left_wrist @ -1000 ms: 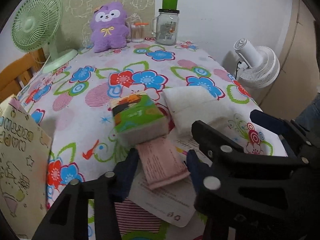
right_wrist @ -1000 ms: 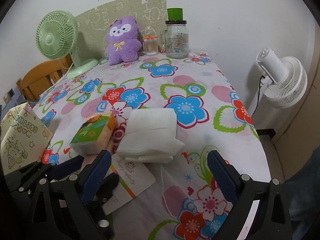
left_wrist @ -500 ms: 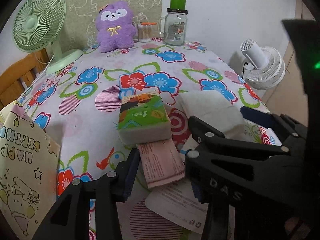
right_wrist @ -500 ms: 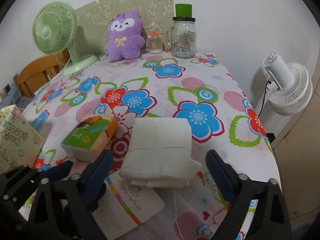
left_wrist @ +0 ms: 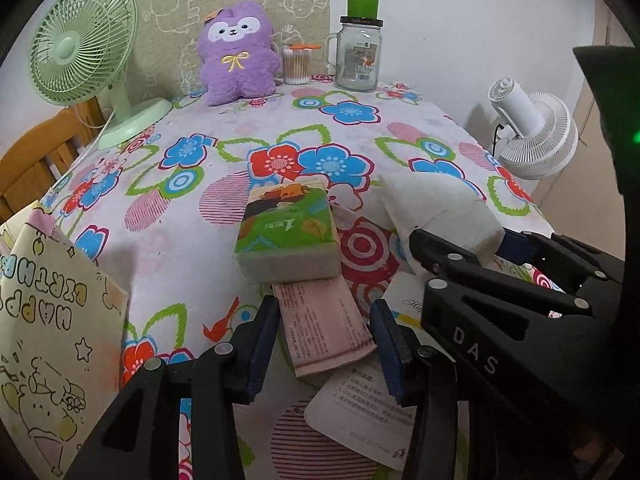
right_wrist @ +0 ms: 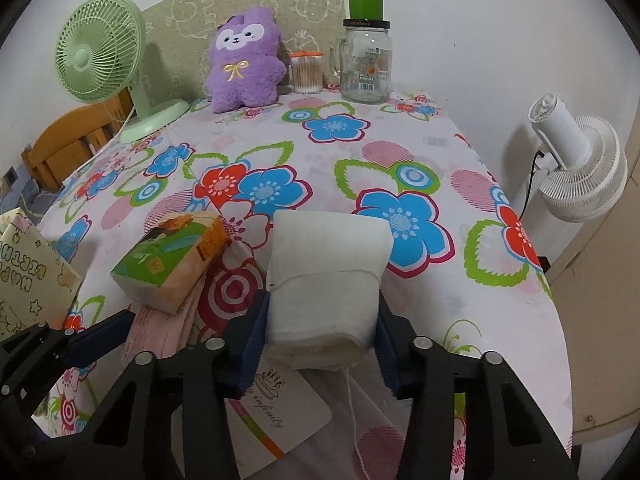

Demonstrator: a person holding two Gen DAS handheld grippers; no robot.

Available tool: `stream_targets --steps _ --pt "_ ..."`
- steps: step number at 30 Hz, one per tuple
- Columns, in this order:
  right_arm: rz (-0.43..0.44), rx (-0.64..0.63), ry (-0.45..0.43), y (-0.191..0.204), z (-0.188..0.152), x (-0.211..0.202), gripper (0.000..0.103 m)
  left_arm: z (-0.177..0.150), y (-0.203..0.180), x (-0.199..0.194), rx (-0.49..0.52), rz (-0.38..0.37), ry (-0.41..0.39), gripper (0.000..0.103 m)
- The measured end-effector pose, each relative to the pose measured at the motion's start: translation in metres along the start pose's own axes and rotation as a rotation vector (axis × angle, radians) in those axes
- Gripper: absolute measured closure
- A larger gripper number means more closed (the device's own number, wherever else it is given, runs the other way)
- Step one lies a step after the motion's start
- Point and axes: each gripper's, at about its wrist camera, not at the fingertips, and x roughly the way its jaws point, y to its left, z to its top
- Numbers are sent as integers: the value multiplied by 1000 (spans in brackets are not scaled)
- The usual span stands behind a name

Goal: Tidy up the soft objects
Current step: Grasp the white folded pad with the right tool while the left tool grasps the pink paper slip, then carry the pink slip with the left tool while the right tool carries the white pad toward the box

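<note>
At the far left a paper bag (left_wrist: pixel 52 320) stands at the edge of the flowered surface (right_wrist: pixel 360 152). The left tongs (left_wrist: pixel 324 332) sit with their blue pads on either side of a pink packet (left_wrist: pixel 320 320); whether they press it I cannot tell. The packet's far end is tucked under a green tissue pack (left_wrist: pixel 288 232). To the right, the right tongs (right_wrist: pixel 320 320) are closing on the near end of a folded white cloth (right_wrist: pixel 326 264), pads against its sides, the cloth bunched between them and reaching away over the surface.
</note>
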Motion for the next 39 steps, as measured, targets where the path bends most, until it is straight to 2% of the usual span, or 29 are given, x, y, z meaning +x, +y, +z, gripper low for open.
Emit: stream_targets --steps 2,10,39 --pt "0 -4 -3 1 -1 -3 69 -2 -1 -2 2 2 -2 55" --pt "4 21 0 -4 -10 -15 76 -9 -5 -16 10 5 -20 59" --pt "-8 55 -115 0 -43 -105 78 -35 -19 -88 31 15 -139 61"
